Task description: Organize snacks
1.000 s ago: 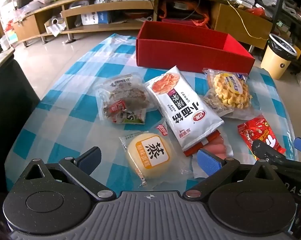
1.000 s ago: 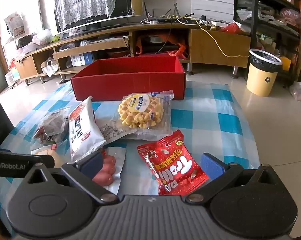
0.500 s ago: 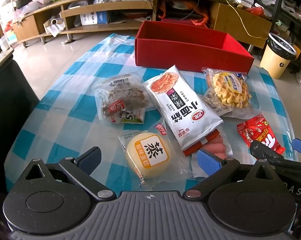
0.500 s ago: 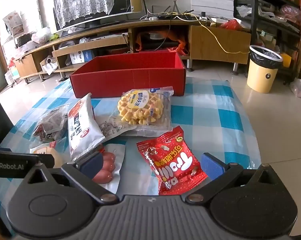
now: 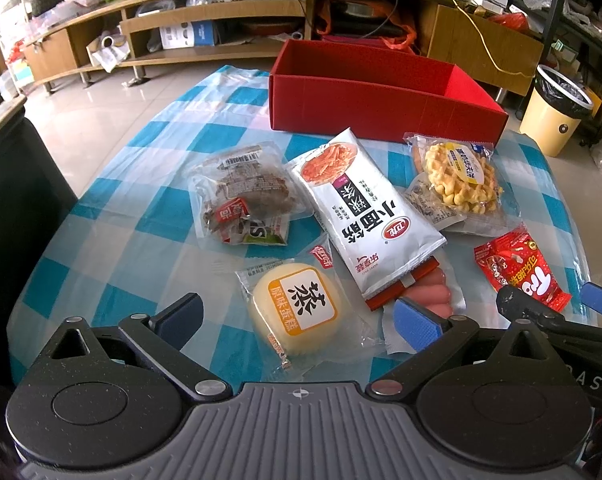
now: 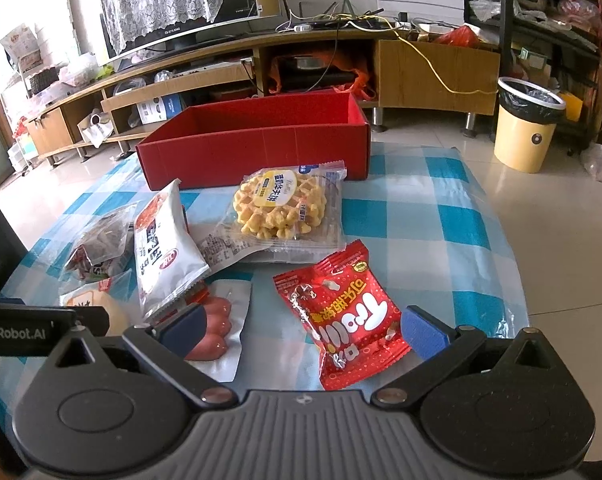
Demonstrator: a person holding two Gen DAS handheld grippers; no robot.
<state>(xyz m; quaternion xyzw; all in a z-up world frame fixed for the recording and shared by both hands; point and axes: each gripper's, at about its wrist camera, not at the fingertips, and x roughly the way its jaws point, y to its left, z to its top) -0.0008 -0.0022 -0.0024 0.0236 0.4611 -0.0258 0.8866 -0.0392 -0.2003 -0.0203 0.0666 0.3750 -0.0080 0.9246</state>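
Observation:
Several snack packs lie on the blue-checked tablecloth [image 5: 113, 184] before an empty red box [image 5: 381, 92] [image 6: 257, 148]. My left gripper [image 5: 297, 318] is open, its fingers straddling a round yellow steamed cake [image 5: 297, 312]. Beyond it lie a white noodle-snack bag [image 5: 361, 208], a dark dried-snack pack [image 5: 241, 196], a waffle pack [image 5: 459, 178] [image 6: 285, 204] and sausages [image 5: 433, 300] [image 6: 217, 328]. My right gripper [image 6: 301, 330] is open, its fingers on either side of a red candy bag [image 6: 345, 316] [image 5: 521, 272].
A dark chair or cabinet [image 5: 13, 208] stands left of the table. A yellow waste bin [image 6: 527, 128] sits on the tiled floor at right. A low wooden TV stand [image 6: 229, 76] runs behind the table. The right gripper's arm shows at the left wrist view's right edge.
Both grippers have eased slightly forward and lower toward the snacks. The packs have not moved, and both grippers stay open.

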